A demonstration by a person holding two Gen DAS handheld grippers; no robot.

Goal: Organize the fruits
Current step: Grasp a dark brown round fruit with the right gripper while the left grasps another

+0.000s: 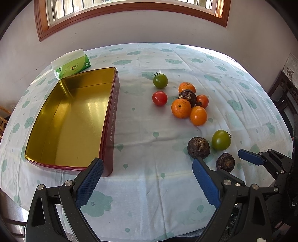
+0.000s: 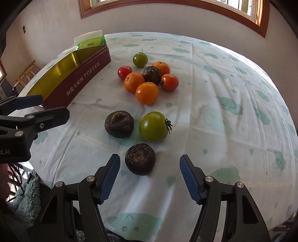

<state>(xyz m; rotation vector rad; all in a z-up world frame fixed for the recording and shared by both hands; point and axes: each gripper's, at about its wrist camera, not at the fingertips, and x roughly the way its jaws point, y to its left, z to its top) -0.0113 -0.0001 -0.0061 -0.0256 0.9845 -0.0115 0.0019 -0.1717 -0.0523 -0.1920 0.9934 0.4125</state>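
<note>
- Ten fruits lie loose on the tablecloth point(image 2: 214, 104), none of them in the tin point(image 1: 70, 119).
- Nearest you, a dark brown water chestnut point(image 2: 140, 158) sits close to the tabletop's near edge, between the fingers of your right gripper point(image 2: 149, 176) but touching neither pad.
- Your right gripper's jaws stand apart, with clear cloth showing on both sides of that chestnut; nothing is gripped.
- Just beyond it lie a second water chestnut point(image 2: 119, 124) and a large green tomato point(image 2: 153, 126), side by side with a small gap between them.
- Further toward the middle of the tabletop is a tight cluster: three oranges, one at the front point(image 2: 147, 93), one to its left point(image 2: 134, 82) and one at the back point(image 2: 161, 68), with a third water chestnut point(image 2: 151, 75) resting among them and a red tomato point(image 2: 169, 82) on the right.
- A small red tomato point(image 2: 124, 72) sits just left of the cluster, and a small green tomato point(image 2: 140, 59) lies beyond it toward the far edge.
- The tin, dark red outside and gold inside, stands open and empty along the left side of the tabletop, well apart from the fruit.
- Your left gripper point(image 1: 147, 178) hovers over the near edge beside the tin's near corner, jaws wide apart and holding nothing.
- A green pack of tissues point(image 1: 74, 65) lies behind the tin at the far left edge.
- A wood-framed window point(image 1: 130, 11) is set in the wall beyond the table.
</note>
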